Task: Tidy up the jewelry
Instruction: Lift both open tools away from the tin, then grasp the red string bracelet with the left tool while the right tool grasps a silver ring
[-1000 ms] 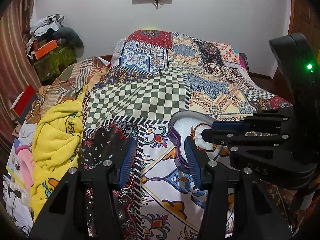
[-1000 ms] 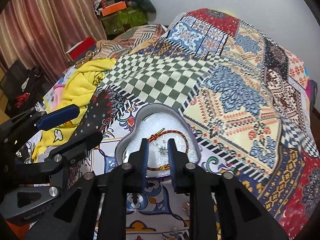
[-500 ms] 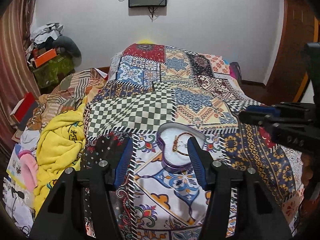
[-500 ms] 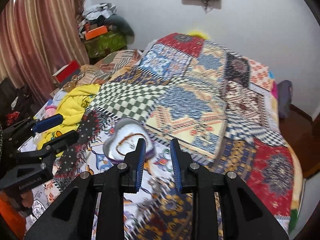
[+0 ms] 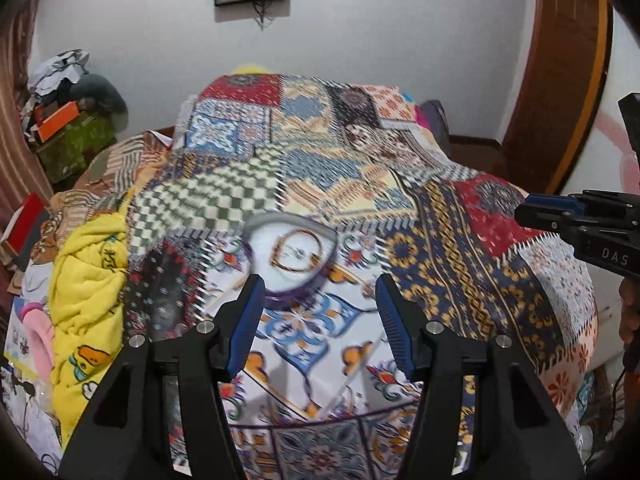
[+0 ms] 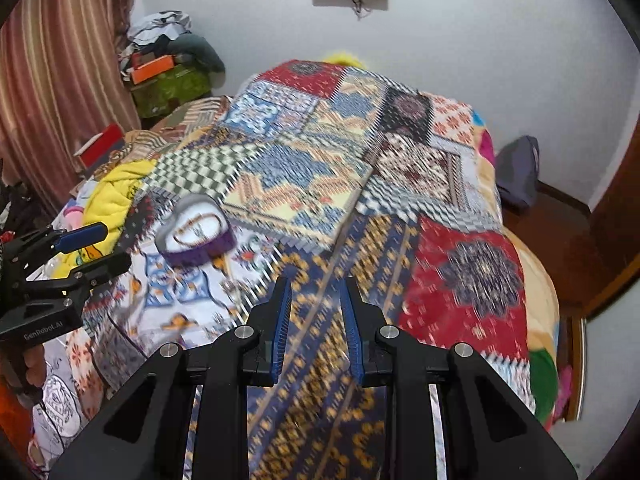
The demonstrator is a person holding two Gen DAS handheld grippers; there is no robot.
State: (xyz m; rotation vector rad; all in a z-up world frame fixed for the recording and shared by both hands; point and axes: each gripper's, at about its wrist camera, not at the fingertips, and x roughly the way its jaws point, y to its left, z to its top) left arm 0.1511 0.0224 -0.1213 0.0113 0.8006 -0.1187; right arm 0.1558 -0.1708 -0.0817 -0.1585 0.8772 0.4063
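With both the left gripper [image 5: 320,316] and right gripper [image 6: 314,318] spread apart and empty above the patchwork bedspread [image 5: 460,248], the heart-shaped box [image 5: 290,254] holding a beaded bracelet [image 5: 298,250] sits mid-frame, where soft bedding could tip it and spill the jewelry.

The patchwork quilt [image 5: 440,216] mixes red, blue, green-white checks; the heart box [image 5: 288,300] is purple, the towel [image 5: 84,264] yellow.
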